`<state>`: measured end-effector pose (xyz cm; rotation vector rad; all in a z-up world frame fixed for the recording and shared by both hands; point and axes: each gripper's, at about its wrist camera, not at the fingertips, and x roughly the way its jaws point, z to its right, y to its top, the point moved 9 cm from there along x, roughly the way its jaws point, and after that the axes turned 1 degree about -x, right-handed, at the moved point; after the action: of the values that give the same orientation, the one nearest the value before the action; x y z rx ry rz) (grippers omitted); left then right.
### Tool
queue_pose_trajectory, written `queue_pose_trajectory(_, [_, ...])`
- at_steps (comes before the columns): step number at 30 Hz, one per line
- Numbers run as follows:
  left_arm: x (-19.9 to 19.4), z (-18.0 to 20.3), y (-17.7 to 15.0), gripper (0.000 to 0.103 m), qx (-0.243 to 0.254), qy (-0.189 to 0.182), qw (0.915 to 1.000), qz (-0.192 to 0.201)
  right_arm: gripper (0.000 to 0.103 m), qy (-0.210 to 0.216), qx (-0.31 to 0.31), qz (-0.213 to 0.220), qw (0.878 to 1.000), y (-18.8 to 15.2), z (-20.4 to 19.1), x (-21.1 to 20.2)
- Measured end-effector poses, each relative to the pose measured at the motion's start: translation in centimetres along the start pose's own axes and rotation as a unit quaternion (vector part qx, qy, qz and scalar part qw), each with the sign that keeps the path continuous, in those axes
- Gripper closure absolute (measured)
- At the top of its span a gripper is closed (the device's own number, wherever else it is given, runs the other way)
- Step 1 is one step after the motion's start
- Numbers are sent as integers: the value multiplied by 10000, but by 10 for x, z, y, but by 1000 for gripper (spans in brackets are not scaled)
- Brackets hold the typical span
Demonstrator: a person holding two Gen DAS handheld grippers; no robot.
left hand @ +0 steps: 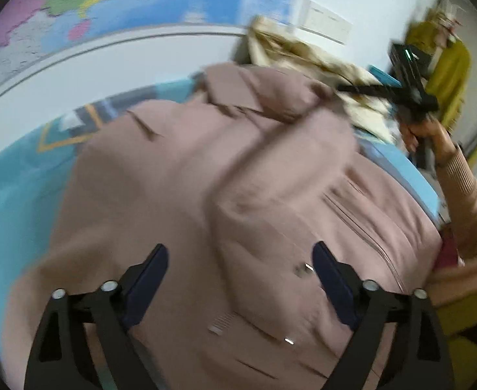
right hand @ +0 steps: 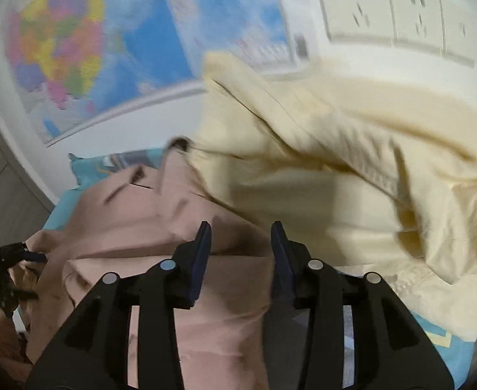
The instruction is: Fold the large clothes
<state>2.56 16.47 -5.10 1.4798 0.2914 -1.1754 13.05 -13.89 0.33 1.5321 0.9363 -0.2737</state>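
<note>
Pink padded jacket (left hand: 179,195) lies spread on the blue-sheeted bed (left hand: 17,195) under my wide-open, empty left tool (left hand: 240,269), my right tool (right hand: 241,243) half-open above its folded edge, gripping nothing, so I risk snagging the cream garment (right hand: 352,169) alongside.

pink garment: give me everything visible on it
The pink garment is a large dusty-pink jacket-like piece of soft, matte, creased fabric with a zipper line and small metal snaps. It lies spread on a teal printed cover, one part folded over its middle. A cream garment is heaped against its far edge. The left tongs hover open over it. The right tongs stand partly open above its edge; neither visibly grips it.
</note>
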Motion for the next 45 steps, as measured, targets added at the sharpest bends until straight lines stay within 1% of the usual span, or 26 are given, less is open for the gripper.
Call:
queue_pose_trajectory(3, [29,24,-27,8,317,130,9983,-474,62,377,-346,59,9987,-6,-34,-9])
queue_pose_trajectory(5, [51,25,-37,26,416,419,9949,-824,62,937,-639,-180,9934,-23,-67,-8])
queue_pose_trajectory(6, [57,22,-38,28,371,464,9943,-885,62,1270,-798,-327,9882,-34,-87,-7])
queue_pose_trajectory(11, [38,5,-27,65,4,314,9984,-471,62,2384,-1285,-1277,9541,-90,-165,16])
queue_pose_trajectory(13, [29,-1,-26,65,-90,272,9989,-371,62,2639,-1407,-1621,9404,-109,-187,29])
queue_pose_trajectory(16, [19,-11,-29,65,-238,443,9983,-310,63,2937,-1260,-2085,9243,-132,-210,54])
queue_pose_trajectory(17, [14,-15,-30,64,-300,494,9980,-254,69,3066,-1191,-2209,9182,-138,-217,59])
queue_pose_trajectory(18, [8,-18,-31,61,-359,505,9979,-184,87,3209,-1141,-2292,9119,-142,-224,60])
queue_pose_trajectory(19, [1,-18,-32,51,-423,501,9978,-110,97,3506,-956,-2343,9017,-144,-235,55])
queue_pose_trajectory(20, [-7,-22,-31,44,-488,530,9974,11,97,3761,-772,-2338,8933,-142,-243,50])
queue_pose_trajectory(21, [-17,-32,-27,44,-509,575,9970,111,98,4095,-583,-2223,8829,-135,-256,39])
queue_pose_trajectory(23, [-40,-41,-23,42,-577,730,9950,369,98,4504,-419,-1865,8721,-115,-273,23])
queue_pose_trajectory(25, [-63,-51,-17,32,-740,805,9919,644,98,4742,-176,-1504,8673,-93,-293,18])
queue_pose_trajectory(26, [-76,-53,-12,32,-810,816,9899,832,98,4684,-221,-1466,8710,-90,-301,24])
queue_pose_trajectory(27, [-85,-55,-8,31,-848,807,9882,988,98,4490,-250,-1426,8817,-88,-307,35])
queue_pose_trajectory(29, [-98,-50,-5,24,-859,702,9866,1200,98,4275,-90,-1598,8897,-89,-310,60])
queue_pose_trajectory(30, [-100,-44,-4,22,-816,613,9868,1257,94,4146,-49,-1640,8951,-91,-308,70])
queue_pose_trajectory(31, [-99,-37,-6,15,-738,524,9877,1277,83,3769,-109,-1640,9116,-93,-303,85])
queue_pose_trajectory(32, [-93,-31,-9,10,-640,534,9889,1227,76,3556,-79,-1665,9196,-95,-296,92])
queue_pose_trajectory(33, [-85,-26,-12,10,-558,570,9902,1143,67,3598,48,-1720,9170,-97,-289,91])
queue_pose_trajectory(34, [-75,-22,-14,10,-489,599,9917,1024,62,3626,84,-1684,9166,-95,-284,88])
queue_pose_trajectory(37, [-40,-20,-23,11,-436,672,9951,579,61,3373,-132,-1339,9317,-81,-252,67])
queue_pose_trajectory(39, [-21,-21,-21,11,-387,697,9958,459,58,3054,-261,-1096,9455,-70,-226,54])
queue_pose_trajectory(40, [-12,-23,-19,12,-351,751,9957,408,53,2655,-421,-886,9591,-60,-205,48])
queue_pose_trajectory(41, [-6,-23,-17,14,-338,754,9959,372,49,2397,-467,-777,9666,-54,-191,45])
queue_pose_trajectory(45, [15,-8,-6,16,-251,486,9980,318,48,2072,-123,-801,9749,-54,-148,46])
